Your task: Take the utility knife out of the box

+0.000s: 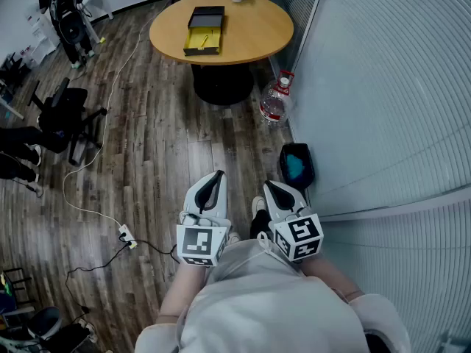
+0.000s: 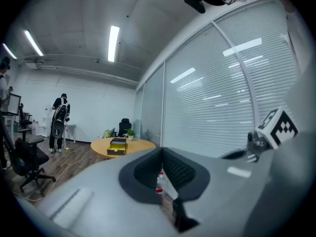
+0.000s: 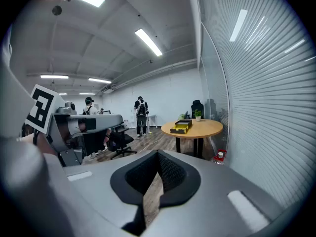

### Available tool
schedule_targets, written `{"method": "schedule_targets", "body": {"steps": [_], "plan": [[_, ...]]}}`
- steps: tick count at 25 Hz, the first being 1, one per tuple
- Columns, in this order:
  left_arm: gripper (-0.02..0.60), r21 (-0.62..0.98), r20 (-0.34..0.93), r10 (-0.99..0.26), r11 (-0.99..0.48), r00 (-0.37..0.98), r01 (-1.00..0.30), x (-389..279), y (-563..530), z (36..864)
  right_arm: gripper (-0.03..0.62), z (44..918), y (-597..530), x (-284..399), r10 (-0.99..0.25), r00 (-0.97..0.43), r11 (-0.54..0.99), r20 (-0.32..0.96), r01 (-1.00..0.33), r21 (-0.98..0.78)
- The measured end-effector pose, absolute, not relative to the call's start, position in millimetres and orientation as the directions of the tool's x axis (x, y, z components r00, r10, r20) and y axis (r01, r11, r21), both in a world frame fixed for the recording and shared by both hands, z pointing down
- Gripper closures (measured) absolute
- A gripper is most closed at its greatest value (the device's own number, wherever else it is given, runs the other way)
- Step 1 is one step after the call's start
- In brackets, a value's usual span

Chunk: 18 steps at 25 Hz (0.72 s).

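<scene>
An open black box (image 1: 204, 29) with a yellow lining lies on the round wooden table (image 1: 272, 46) far ahead across the floor. Something slim and yellow rests in the lining; I cannot make out the utility knife from here. The box also shows small in the left gripper view (image 2: 117, 146) and the right gripper view (image 3: 181, 127). My left gripper (image 1: 218, 175) and right gripper (image 1: 268, 185) are held side by side close to the body, well short of the table. Both point forward with jaws together and nothing between them (image 2: 160, 154) (image 3: 158, 157).
A big water bottle (image 1: 276, 103) stands on the floor by the table's foot. A black bin (image 1: 296, 164) sits against the glass wall with blinds (image 1: 383, 87) on the right. A black office chair (image 1: 62, 116), a cable with a power strip (image 1: 126, 235) and a person (image 1: 70, 13) are to the left.
</scene>
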State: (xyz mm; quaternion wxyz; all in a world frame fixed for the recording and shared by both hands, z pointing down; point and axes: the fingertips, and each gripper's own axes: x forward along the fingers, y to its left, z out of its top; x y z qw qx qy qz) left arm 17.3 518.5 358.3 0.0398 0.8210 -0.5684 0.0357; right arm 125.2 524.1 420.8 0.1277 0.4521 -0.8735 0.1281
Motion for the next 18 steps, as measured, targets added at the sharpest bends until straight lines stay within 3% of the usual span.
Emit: {"method": "schedule_targets", "body": {"steps": [18], "plan": [[0.575, 0.042, 0.131, -0.943, -0.304, 0.307, -0.952, -21, 496, 371, 0.593, 446, 493, 92, -0.725, -0.570, 0.539, 0.387, -0.819, -0.197]]}}
